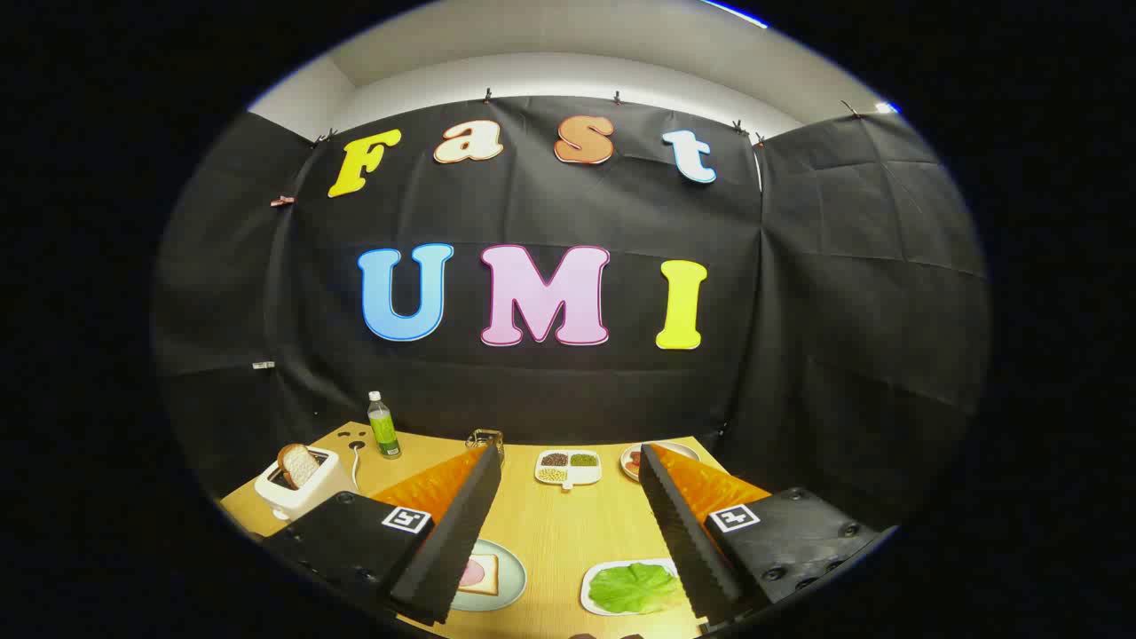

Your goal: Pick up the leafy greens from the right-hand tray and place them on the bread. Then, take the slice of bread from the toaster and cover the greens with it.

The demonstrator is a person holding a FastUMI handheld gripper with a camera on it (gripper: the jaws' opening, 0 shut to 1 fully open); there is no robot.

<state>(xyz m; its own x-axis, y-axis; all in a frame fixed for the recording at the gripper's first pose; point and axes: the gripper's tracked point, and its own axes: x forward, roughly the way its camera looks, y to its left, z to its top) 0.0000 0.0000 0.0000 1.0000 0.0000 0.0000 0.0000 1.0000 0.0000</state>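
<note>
The tongs (568, 524) are spread wide and grasp nothing, held above the wooden table (555, 532); nearest, between the fingers, the leafy greens (634, 587) lie on a white tray (592, 581) against the right finger, and the bread (480, 572) with a pink slice on it sits on a round plate (510, 581) by the left finger. Farther on, ahead of the tips, stand a divided dish of grains (568, 468) and a small plate (632, 461). Beyond the left finger are the white toaster (302, 493) holding a slice of bread (298, 465) and a green bottle (383, 426).
</note>
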